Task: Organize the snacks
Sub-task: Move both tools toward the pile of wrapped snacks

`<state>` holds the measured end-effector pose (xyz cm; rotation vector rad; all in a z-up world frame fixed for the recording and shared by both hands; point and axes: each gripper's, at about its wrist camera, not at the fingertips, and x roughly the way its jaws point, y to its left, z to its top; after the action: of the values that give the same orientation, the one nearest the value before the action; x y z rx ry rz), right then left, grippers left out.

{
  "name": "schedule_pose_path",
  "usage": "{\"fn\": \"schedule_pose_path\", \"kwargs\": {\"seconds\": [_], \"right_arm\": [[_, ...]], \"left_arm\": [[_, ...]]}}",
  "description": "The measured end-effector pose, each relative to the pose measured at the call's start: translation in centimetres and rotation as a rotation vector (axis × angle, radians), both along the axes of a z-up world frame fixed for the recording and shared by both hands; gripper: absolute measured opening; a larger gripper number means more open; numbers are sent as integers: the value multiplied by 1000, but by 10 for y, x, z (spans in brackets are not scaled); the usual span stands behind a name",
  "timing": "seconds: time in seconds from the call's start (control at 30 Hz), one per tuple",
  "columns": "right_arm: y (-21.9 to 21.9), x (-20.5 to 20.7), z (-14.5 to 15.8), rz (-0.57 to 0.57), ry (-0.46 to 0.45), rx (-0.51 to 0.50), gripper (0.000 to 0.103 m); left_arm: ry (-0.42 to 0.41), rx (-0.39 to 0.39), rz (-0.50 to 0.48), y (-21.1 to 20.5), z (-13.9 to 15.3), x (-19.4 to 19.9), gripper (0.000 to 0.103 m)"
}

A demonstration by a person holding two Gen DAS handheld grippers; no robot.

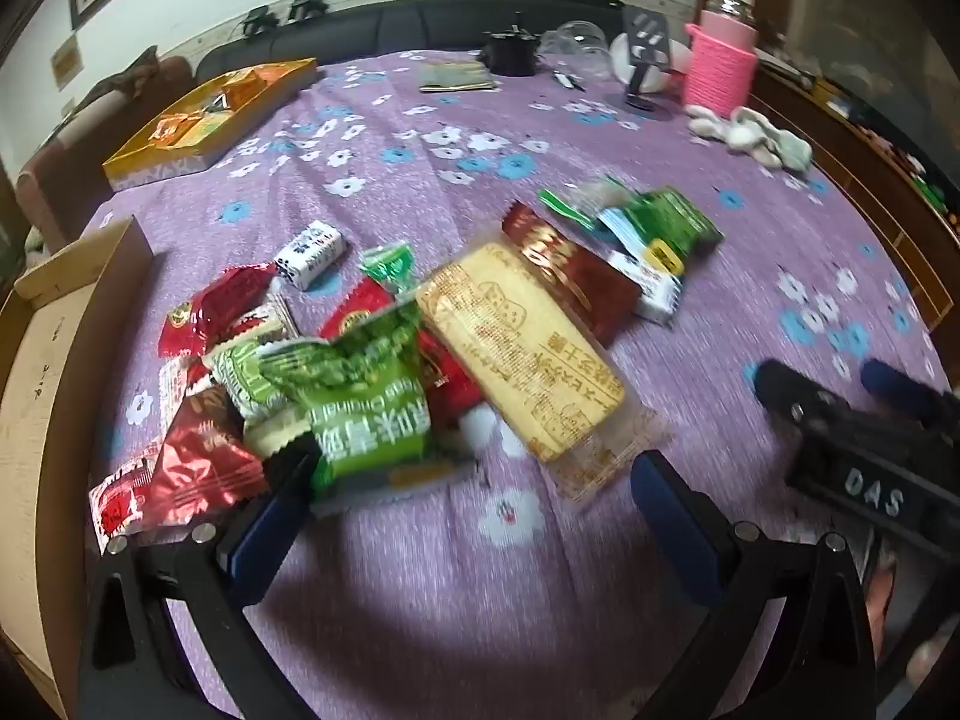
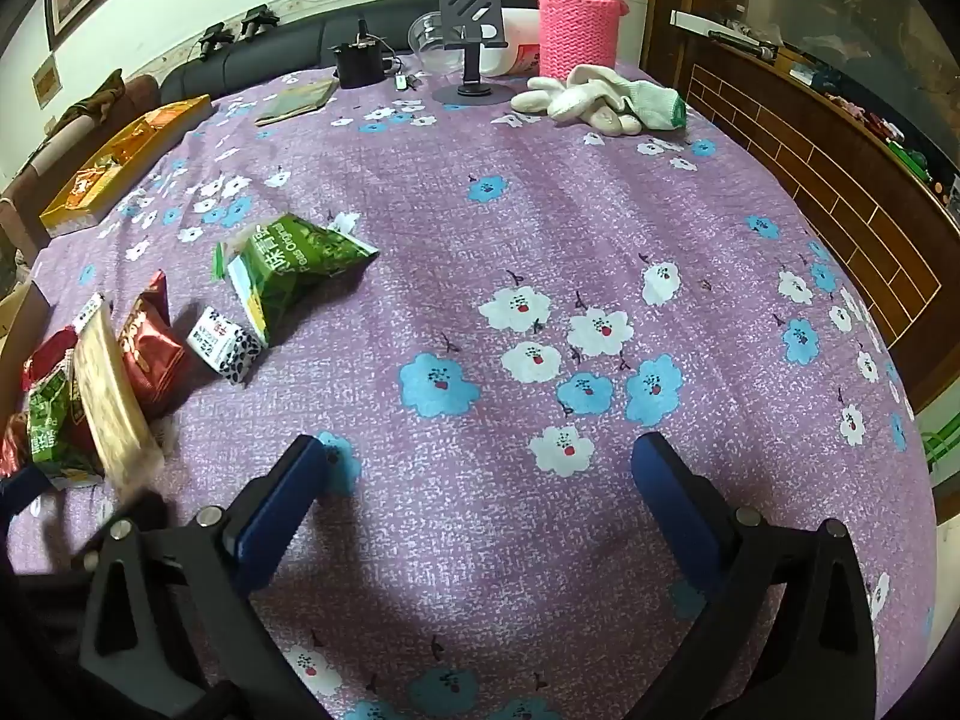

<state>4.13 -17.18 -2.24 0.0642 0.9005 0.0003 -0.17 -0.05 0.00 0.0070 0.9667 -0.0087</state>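
The snack heap [image 1: 336, 372] is smeared by motion in the left wrist view, so most wrapper print cannot be read. Several red packets [image 1: 198, 456] are partly covered by a green bag [image 1: 360, 396] and a long biscuit pack [image 1: 528, 354]. The cardboard box [image 1: 54, 324] is cut off by the left edge. In the right wrist view, the heap is cropped at the left edge, and the pink-sleeved flask [image 2: 579, 18] is cut off at the top.

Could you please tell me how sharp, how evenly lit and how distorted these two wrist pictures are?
Left wrist view: motion blur smears the snack pile and the right gripper; fisheye bending curves the cardboard box; corners go dark. Right wrist view: the tablecloth is sharper, with blur on the biscuit pack at the left edge; a shadow falls below the open fingers.
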Motion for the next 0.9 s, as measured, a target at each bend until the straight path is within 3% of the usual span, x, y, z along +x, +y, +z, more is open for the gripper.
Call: {"fn": "schedule_pose_path", "kwargs": {"seconds": [0.23, 0.5, 0.53, 0.57, 0.63, 0.7, 0.77, 0.8, 0.9], "right_arm": [[-6, -12, 3, 9, -17, 50, 102], [-2, -10, 1, 10, 2, -6, 103], [-2, -10, 1, 10, 2, -5, 103], [-2, -10, 1, 10, 2, -5, 103], [-3, -10, 1, 14, 3, -5, 103], [-2, -10, 1, 17, 6, -9, 103], [-2, -9, 1, 20, 18, -15, 103], [-2, -9, 2, 22, 25, -17, 103], [-2, -16, 2, 26, 37, -23, 103]], "left_arm": [[0, 0, -55, -6, 1, -15, 103], [2, -28, -81, -6, 1, -19, 102], [0, -34, -90, -5, 2, -24, 95], [-22, -53, -92, -4, 5, -30, 76], [-70, -115, -97, 0, 14, -47, 63], [-137, -168, -100, 7, 30, -69, 63], [-172, -69, -104, 5, 44, -84, 64], [-189, -57, -103, 7, 51, -94, 64], [-149, -105, -111, 20, 63, -118, 64]]}}
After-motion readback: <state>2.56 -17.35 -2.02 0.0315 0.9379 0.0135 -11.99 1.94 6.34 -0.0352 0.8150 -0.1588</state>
